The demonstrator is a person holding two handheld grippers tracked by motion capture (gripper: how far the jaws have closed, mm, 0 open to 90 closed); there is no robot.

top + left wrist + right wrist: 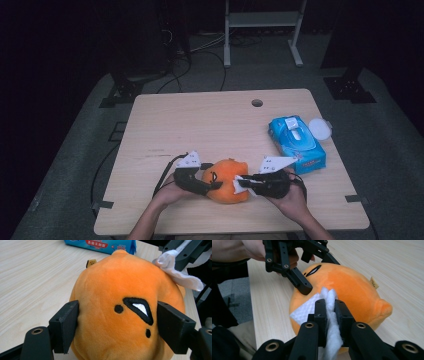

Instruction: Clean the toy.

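Note:
A round orange plush toy [227,181] with a stitched black face lies near the table's front edge. My left gripper [212,186] holds it from the left, its jaws pressed into both sides of the face [120,315]. A white wipe [305,310] is pinched in my right gripper [329,305], which comes in from the right [241,184]. The wipe rests against the plush's [354,287] surface, beside a left gripper finger [304,288]. In the left gripper view the wipe [181,277] hangs from the right gripper's jaws at the upper right.
A blue pack of wipes [297,144] lies at the right of the wooden table [200,125], with a round white lid [320,129] next to it. A cable hole [257,103] sits near the far edge. Both forearms enter from the bottom.

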